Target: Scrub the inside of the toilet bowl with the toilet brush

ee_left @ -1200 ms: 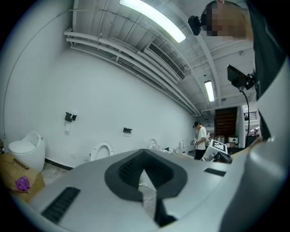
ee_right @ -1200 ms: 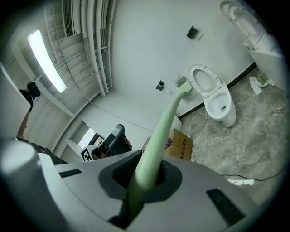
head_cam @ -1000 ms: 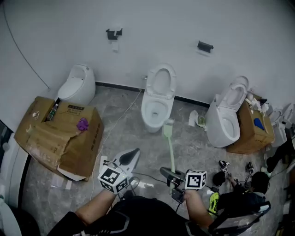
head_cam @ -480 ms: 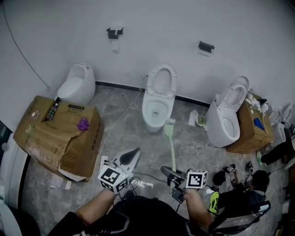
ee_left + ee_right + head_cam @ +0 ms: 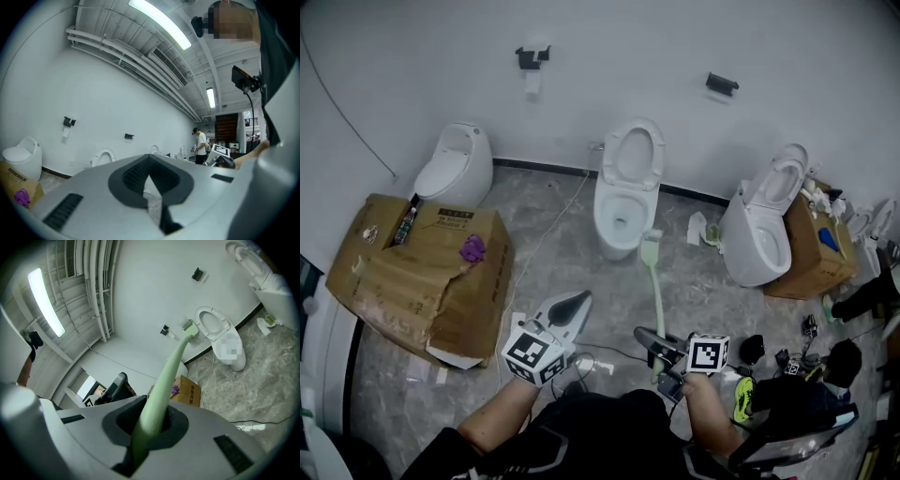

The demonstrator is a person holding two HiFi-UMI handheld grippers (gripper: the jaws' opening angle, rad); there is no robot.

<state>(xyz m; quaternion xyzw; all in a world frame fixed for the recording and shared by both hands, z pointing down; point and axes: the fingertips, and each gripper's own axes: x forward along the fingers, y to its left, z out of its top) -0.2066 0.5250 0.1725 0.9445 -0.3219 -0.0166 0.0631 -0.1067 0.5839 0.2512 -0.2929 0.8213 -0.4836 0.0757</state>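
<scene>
Toilet brush in right gripper — head toward toilet bowl.

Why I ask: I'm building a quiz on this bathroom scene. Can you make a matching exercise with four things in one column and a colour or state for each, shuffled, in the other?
Column one:
1. toilet brush
2. left hand-held gripper
3. cardboard box
4. middle toilet

Column two:
A. brown, with a purple thing on top
B. shut, nothing between the jaws
C. white, lid raised
D. pale green, handle clamped in the right hand-held gripper

Pairs: 1-D, 2-B, 3-A, 4-C
</scene>
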